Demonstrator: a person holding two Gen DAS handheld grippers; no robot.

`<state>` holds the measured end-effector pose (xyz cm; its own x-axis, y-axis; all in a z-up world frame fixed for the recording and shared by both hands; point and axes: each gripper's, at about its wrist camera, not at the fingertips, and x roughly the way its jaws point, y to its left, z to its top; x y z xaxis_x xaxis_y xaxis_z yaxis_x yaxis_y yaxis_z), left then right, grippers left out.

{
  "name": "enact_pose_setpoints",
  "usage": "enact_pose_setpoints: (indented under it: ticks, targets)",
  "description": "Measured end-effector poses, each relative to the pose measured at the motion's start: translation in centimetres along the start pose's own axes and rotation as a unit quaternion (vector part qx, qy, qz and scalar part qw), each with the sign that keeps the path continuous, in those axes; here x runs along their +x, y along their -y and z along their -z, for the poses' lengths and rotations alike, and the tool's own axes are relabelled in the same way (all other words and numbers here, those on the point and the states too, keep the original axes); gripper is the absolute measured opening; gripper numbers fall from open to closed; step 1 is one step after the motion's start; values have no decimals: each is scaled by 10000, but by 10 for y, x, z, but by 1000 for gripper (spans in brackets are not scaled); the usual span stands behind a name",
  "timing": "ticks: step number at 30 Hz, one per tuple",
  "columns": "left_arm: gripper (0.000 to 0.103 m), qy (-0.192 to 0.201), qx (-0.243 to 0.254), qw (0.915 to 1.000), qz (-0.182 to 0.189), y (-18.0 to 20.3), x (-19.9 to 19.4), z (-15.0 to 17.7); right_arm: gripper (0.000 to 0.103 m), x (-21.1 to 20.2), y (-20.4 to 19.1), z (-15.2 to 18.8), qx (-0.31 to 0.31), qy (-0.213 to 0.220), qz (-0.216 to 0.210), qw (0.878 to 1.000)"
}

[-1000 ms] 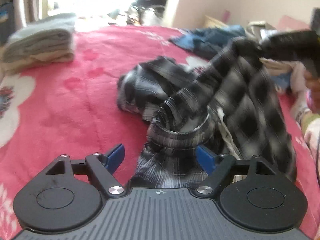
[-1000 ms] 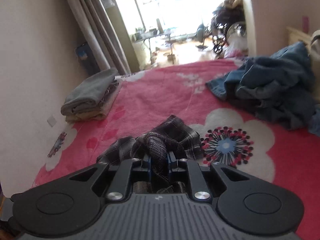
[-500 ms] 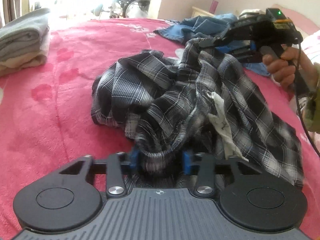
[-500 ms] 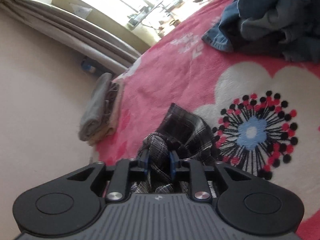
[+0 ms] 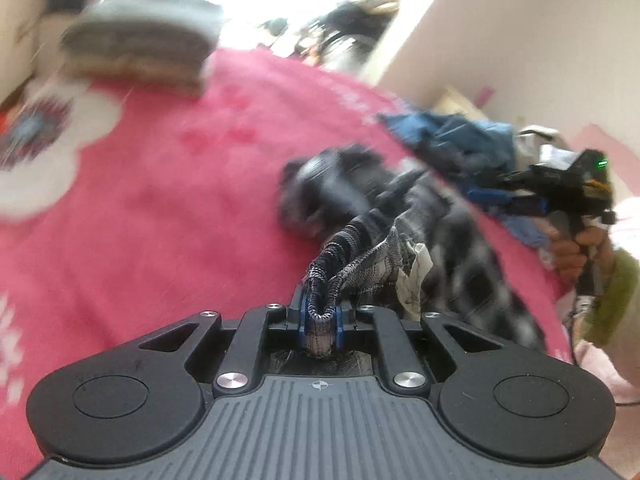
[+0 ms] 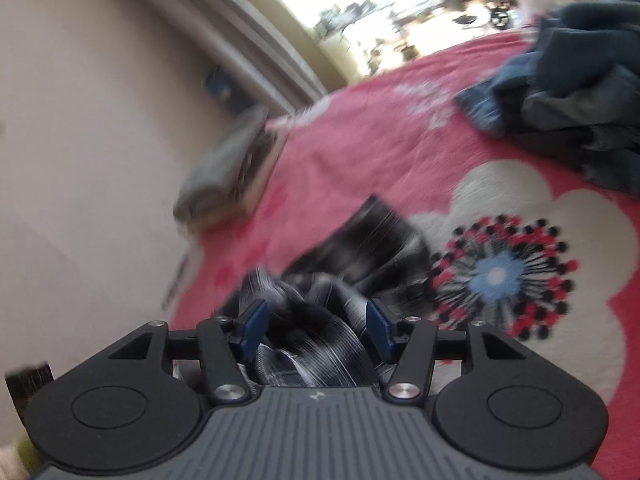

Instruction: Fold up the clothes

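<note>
A black-and-white plaid shirt (image 5: 452, 236) lies crumpled on the pink flowered blanket (image 5: 160, 220). My left gripper (image 5: 319, 320) is closing on a bunched edge of the shirt, and its blue pads press the cloth. In the right wrist view the plaid shirt (image 6: 372, 240) still lies between the blue pads of my right gripper (image 6: 316, 328), whose jaws are opening and stand apart from the cloth. From the left wrist view, the right gripper (image 5: 504, 196) hangs over the shirt's far side, held by a hand (image 5: 576, 248).
Folded grey and beige clothes (image 5: 140, 44) are stacked at the blanket's far left by the wall. A heap of blue garments (image 6: 568, 96) lies at the far right. A big flower print (image 6: 500, 272) marks the blanket beside the shirt.
My left gripper went from wide open to shut on the shirt's edge and pulled it back. My right gripper, earlier shut on the shirt, has opened and dropped lower.
</note>
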<state>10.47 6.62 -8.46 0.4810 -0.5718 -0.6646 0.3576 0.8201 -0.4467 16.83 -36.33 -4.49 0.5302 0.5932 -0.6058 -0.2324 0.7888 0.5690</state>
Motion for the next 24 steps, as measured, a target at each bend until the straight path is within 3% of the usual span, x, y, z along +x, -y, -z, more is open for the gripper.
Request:
enact_pose_setpoints:
  ticks: [3, 6, 9, 14, 17, 18, 19, 24]
  targets:
    - [17, -58, -145, 9999, 6, -11, 3, 3, 62, 24, -17, 0, -404, -287, 49, 9988]
    - [35, -120, -83, 9998, 123, -12, 5, 4, 69, 45, -26, -3, -747, -555, 63, 9956]
    - [44, -221, 76, 9996, 170, -11, 12, 4, 72, 60, -30, -5, -978, -884, -77, 9912]
    - [42, -221, 205, 9994, 193, -12, 26, 10, 68, 73, -34, -1, -1249, -1165, -95, 9853]
    - [28, -112, 193, 9996, 192, -11, 29, 13, 49, 71, -43, 4, -1433, -1093, 49, 9836]
    - [21, -66, 181, 9996, 182, -10, 30, 14, 39, 70, -48, 6, -1532, -1065, 160, 9823]
    - [17, -5, 172, 9997, 174, -8, 27, 15, 30, 69, -53, 8, -1637, -1024, 278, 9808]
    - [13, 482, 199, 9984, 198, 9, -2, 20, 23, 35, -90, 19, -2062, -312, 703, 9755]
